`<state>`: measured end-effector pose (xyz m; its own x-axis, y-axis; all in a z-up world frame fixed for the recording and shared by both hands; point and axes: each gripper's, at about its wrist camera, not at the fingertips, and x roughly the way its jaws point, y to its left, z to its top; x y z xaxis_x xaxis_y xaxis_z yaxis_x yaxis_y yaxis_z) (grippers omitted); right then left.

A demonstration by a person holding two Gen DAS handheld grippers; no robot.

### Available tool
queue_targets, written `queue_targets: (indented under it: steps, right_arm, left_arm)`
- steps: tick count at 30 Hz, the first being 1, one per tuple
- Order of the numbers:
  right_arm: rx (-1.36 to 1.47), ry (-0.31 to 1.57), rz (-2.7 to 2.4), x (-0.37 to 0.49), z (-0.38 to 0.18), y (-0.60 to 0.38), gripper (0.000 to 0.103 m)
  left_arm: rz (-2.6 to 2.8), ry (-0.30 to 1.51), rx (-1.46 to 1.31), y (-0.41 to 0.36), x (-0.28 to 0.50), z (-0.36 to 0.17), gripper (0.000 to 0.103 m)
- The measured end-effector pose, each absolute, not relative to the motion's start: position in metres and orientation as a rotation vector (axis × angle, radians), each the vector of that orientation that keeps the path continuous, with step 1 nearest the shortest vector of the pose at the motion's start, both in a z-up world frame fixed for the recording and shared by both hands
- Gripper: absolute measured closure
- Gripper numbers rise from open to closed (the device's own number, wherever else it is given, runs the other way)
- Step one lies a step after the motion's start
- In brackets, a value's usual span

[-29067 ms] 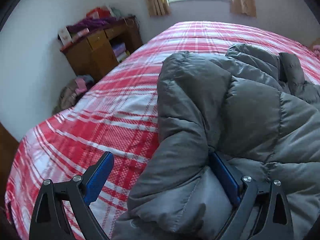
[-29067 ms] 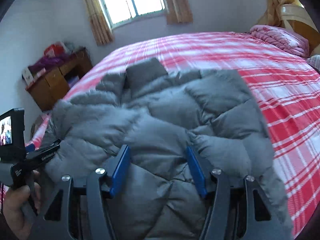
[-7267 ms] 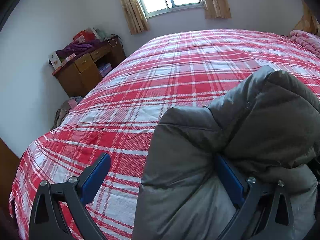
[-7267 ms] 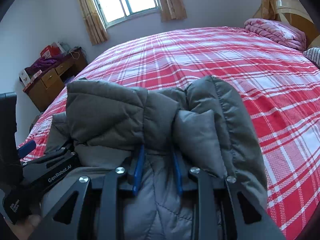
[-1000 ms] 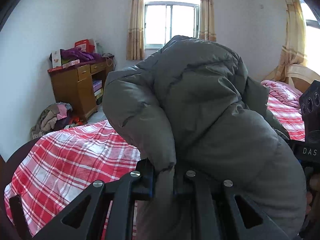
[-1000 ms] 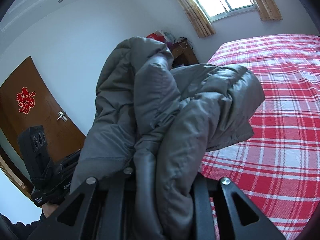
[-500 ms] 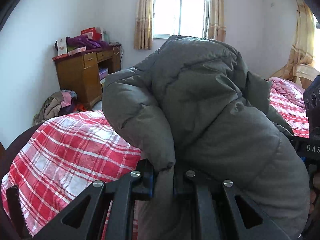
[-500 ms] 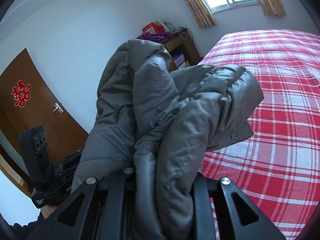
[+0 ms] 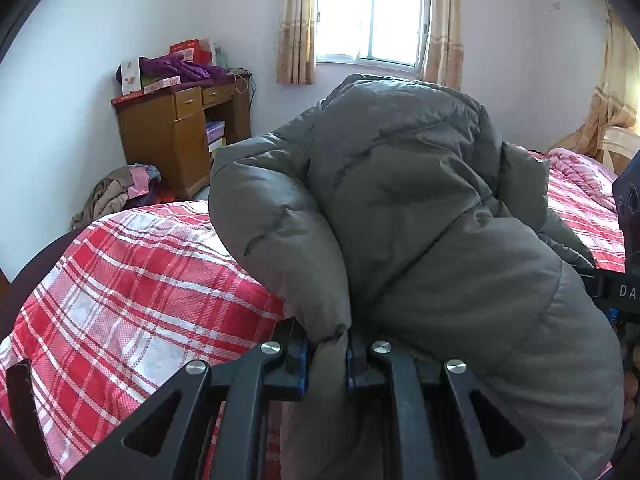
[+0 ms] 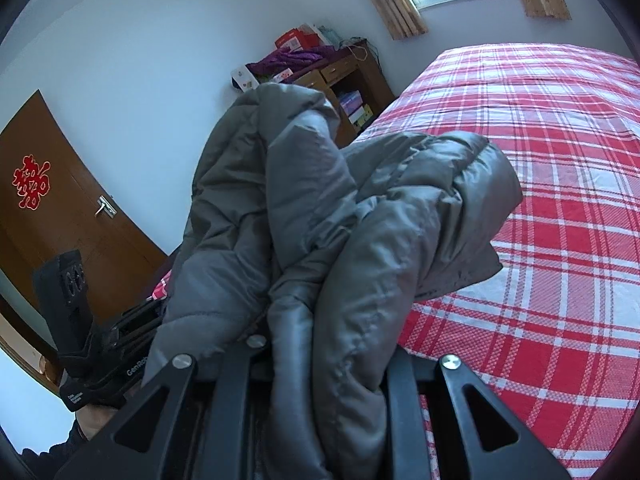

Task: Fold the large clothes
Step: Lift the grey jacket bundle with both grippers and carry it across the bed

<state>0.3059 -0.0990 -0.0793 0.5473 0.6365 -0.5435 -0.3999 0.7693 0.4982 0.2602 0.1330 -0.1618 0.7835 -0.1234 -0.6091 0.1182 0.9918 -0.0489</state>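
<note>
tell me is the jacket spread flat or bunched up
Bunched up: the jacket hangs in puffy folds, clamped by left gripper and right gripper above the bed.

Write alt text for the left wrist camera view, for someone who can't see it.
A bulky grey puffer jacket fills the view, a fold pinched in the shut left claw. Behind lie a red plaid bed, a cluttered wooden desk and a curtained window.

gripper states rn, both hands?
Left gripper: shut on the grey puffer jacket.
Right gripper: shut on the same jacket, pads hidden by fabric.
</note>
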Motion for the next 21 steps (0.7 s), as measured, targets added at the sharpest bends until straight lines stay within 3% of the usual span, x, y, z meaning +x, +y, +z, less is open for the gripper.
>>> queue_targets:
  steps: [8, 13, 17, 21]
  right_arm:
    - [0.329, 0.814, 0.616, 0.318, -0.087, -0.089, 0.083]
    - [0.307, 0.836, 0.606, 0.324, -0.094, -0.081, 0.083]
    - [0.288, 0.852, 0.591, 0.328, -0.1, -0.075, 0.082]
    - [0.287, 0.863, 0.578, 0.332, -0.106, -0.075, 0.08]
  left_arm:
    - [-0.101, 0.698, -0.009, 0.144, 0.27, -0.179, 0.082]
    - [-0.069, 0.714, 0.0, 0.148, 0.273, -0.191, 0.067]
    - [-0.031, 0.709, 0.003, 0.152, 0.275, -0.197, 0.047]
    - [-0.02, 0.717, -0.015, 0.158, 0.278, -0.201, 0.038]
